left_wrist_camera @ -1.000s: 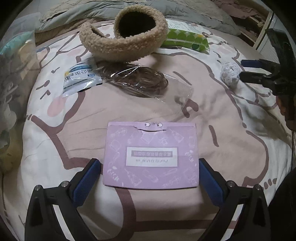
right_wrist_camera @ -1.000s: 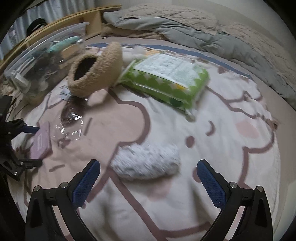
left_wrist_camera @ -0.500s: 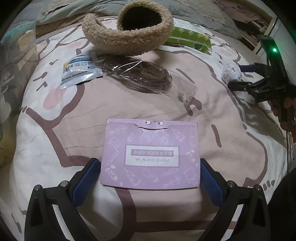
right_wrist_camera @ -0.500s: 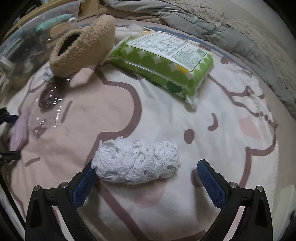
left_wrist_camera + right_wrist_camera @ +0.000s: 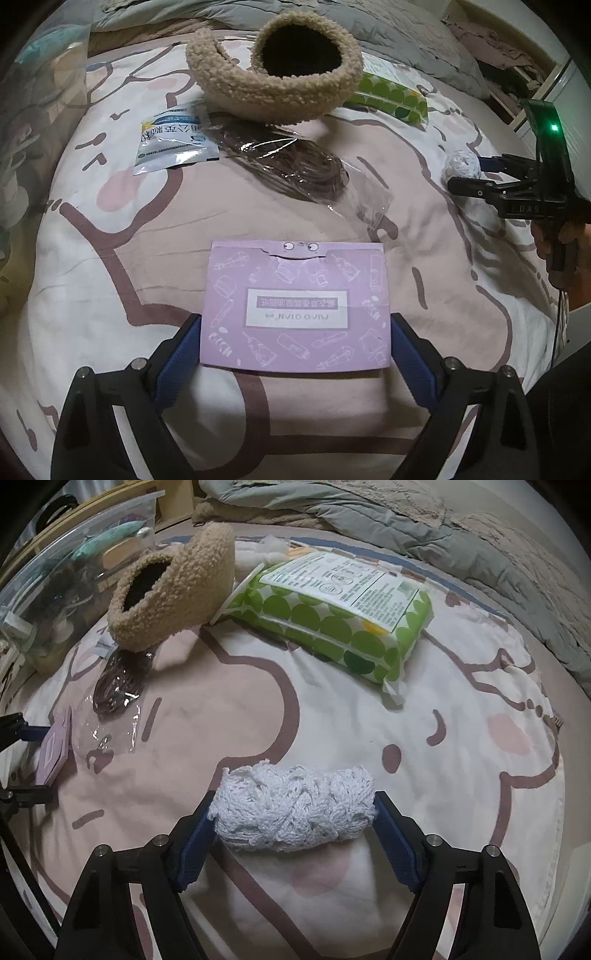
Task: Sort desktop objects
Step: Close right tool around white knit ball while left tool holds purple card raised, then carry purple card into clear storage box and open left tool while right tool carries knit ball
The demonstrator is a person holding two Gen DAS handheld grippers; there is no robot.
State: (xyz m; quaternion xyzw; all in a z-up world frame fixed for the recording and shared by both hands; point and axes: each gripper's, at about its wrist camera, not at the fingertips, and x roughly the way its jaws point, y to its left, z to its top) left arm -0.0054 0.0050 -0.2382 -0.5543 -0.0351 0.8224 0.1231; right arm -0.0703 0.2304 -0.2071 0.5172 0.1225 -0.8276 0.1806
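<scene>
A purple card packet lies flat on the cartoon-print bedspread. My left gripper straddles it, jaws closing, and both blue pads touch its side edges. A white knitted roll lies between the pads of my right gripper. Its jaws are closing and the pads meet the roll's two ends. In the left wrist view the right gripper sits at the far right around the roll. The right wrist view shows the left gripper around the packet.
A beige fleece pouch lies open at the back, with a green-dotted wipes pack beside it. A clear bag of brown bands and a blue-white sachet lie mid-bed. A clear storage bin stands left; a grey duvet lies behind.
Both grippers have come down closer to the bedspread. Their jaws have narrowed, the left onto the purple packet and the right onto the white roll.
</scene>
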